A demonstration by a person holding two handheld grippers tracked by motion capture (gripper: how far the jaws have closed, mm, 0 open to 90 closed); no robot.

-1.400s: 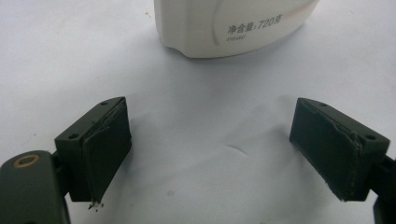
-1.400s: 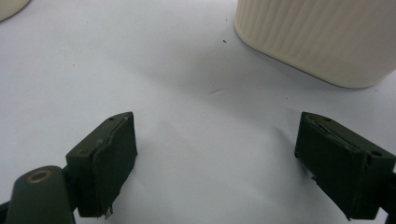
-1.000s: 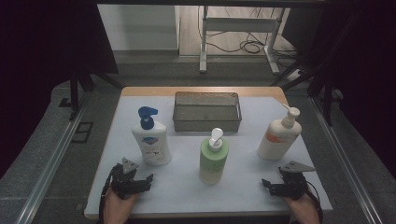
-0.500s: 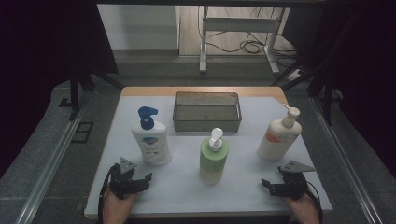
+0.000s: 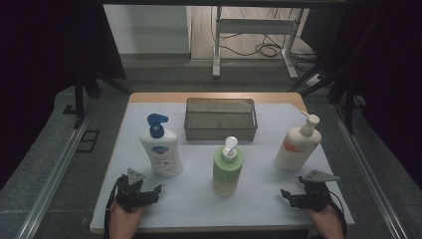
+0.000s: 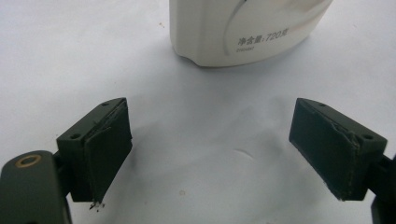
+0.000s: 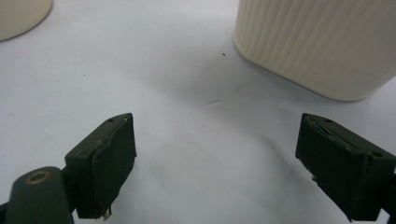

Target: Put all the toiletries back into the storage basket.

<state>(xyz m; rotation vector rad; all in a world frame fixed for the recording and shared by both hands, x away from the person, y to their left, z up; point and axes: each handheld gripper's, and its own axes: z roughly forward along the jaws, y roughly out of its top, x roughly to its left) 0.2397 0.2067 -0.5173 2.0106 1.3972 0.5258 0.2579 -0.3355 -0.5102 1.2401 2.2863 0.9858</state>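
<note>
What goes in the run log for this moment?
left hand-held gripper: open, empty | right hand-held gripper: open, empty | three pump bottles: upright, untouched | mesh basket: empty

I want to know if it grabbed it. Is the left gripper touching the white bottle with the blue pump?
Apart. The left gripper view shows bare table between the open left gripper and the white bottle.

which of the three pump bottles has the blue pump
The white bottle at the left, nearest the left gripper. The green bottle in the middle has a white pump; the cream bottle at the right a cream one.
</note>
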